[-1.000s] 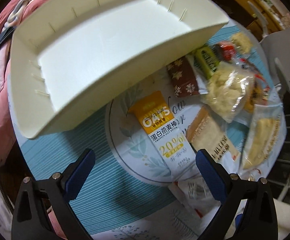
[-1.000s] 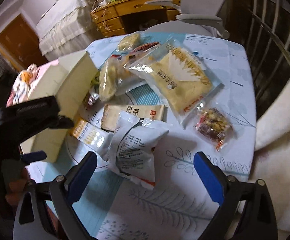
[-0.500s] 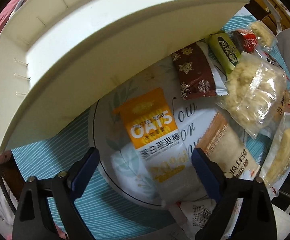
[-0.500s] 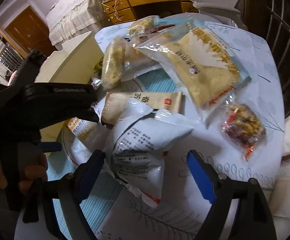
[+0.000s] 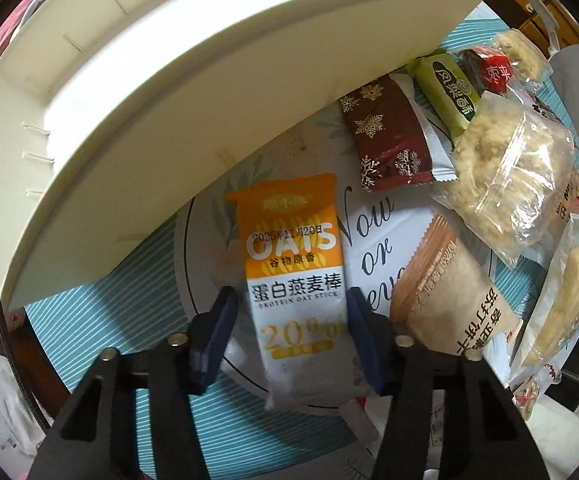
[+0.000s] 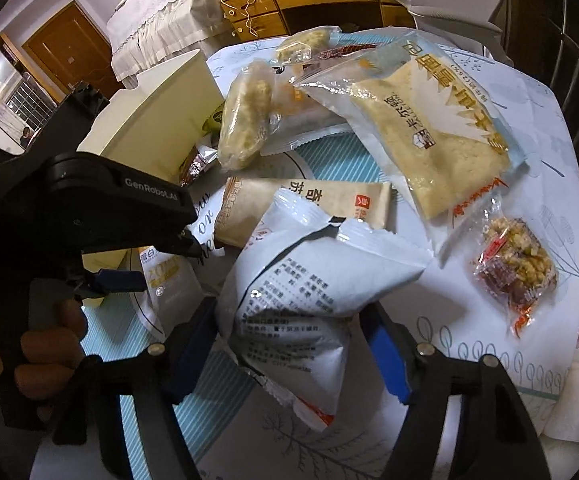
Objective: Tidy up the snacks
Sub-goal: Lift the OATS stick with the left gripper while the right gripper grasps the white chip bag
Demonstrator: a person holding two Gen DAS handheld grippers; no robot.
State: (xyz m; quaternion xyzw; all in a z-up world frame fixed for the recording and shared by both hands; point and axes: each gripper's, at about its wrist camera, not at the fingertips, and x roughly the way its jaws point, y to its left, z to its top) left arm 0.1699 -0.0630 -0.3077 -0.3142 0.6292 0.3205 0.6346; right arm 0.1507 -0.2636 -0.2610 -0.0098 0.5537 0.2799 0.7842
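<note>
Left gripper (image 5: 289, 336) clamps oat bar (image 5: 295, 264); right gripper (image 6: 289, 344) straddles white bag (image 6: 305, 300).

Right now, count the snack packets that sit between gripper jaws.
2. The orange OATS packet sits between the jaws of the left gripper; the white printed packet between the jaws of the right gripper.

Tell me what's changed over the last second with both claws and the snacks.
The left claw came down and narrowed around the orange oat bar; its right finger touches the wrapper, the left shows a small gap. The right claw moved in and narrowed around the white snack bag, apparently gripping it. The white storage box and the other snacks stayed put.
</note>
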